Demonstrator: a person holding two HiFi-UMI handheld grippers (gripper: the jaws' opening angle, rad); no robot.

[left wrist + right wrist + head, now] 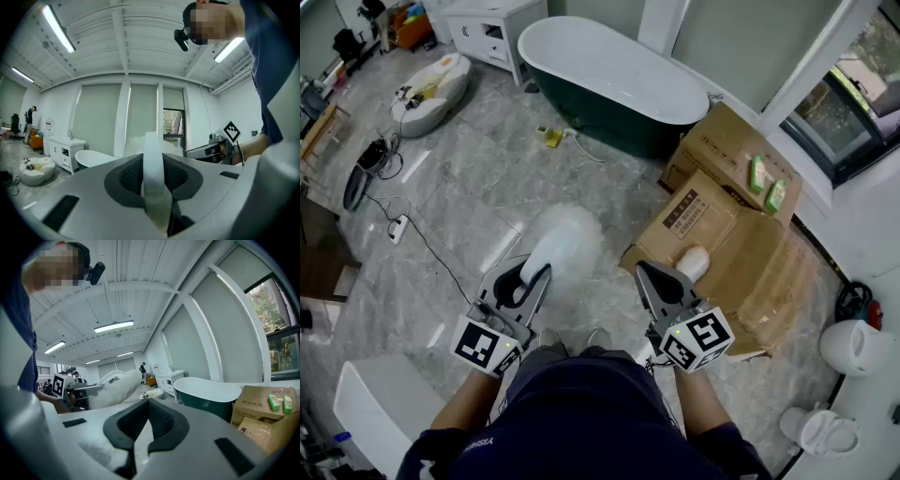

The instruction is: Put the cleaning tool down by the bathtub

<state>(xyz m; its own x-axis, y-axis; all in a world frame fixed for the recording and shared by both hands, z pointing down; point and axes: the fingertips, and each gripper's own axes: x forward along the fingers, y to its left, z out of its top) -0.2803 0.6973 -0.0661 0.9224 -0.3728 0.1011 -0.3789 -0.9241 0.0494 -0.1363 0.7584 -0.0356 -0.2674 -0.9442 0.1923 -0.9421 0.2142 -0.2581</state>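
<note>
The cleaning tool is a white fluffy duster. My left gripper is shut on its white handle, and the fluffy head points away from me above the grey marble floor. The duster also shows at the left of the right gripper view. My right gripper is level beside it, shut, with nothing between its jaws. The bathtub, dark green outside and white inside, stands ahead near the window wall, well apart from both grippers. It also appears as the bathtub and bathtub.
Cardboard boxes lie right of the tub, with two green bottles on top. A white cabinet, a round cushion, cables with a power strip and a yellow item are to the left. A toilet stands at the lower right.
</note>
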